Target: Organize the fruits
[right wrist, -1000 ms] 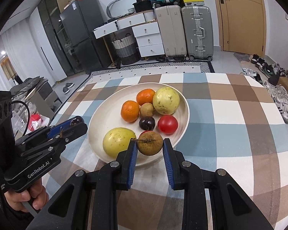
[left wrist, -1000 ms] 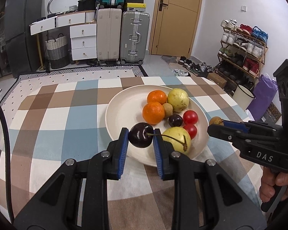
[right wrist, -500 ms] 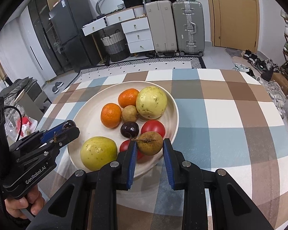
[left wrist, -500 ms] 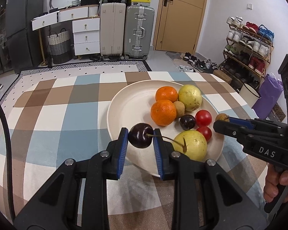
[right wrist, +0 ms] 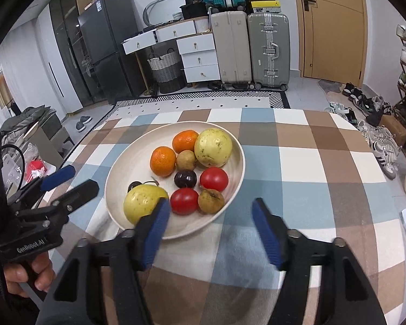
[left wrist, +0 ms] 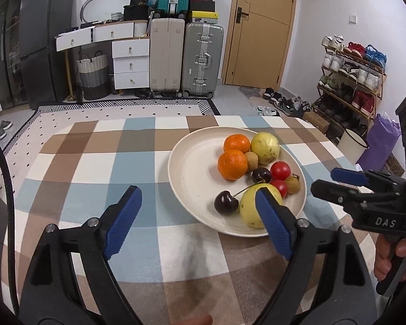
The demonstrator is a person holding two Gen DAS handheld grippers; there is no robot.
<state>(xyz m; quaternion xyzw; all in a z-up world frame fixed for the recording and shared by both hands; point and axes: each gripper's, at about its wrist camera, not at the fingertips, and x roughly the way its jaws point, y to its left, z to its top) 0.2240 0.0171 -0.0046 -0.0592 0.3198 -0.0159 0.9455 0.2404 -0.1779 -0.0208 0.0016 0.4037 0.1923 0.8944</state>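
- Cream-coloured round plate (left wrist: 181,162) sits right of centre in the left wrist view, on the blue, brown and white checked tablecloth (left wrist: 94,162); all the fruit visible lies on it.
- Left gripper (left wrist: 200,216) has its blue-padded fingers spread wide and grasps nothing; the dark cherry with a long stem (left wrist: 226,203) lies on the plate between and beyond them, touching the large yellow-green fruit (left wrist: 257,205).
- Right gripper (right wrist: 211,222) is likewise released and empty; the small brown wrinkled fruit (right wrist: 211,201) rests near the plate's lower rim, beside a red tomato (right wrist: 184,201).
- Risk: round fruit on a shallow plate can roll. The brown fruit and the cherry lie close to the rim, so a knock from either gripper could send them onto the cloth.
- Risk: the left gripper's right pad overlaps the yellow-green fruit in the frame; lifting carelessly could nudge it into the cherry.
- Risk: the two tools are near each other at the lower right of the left view, so they could collide.
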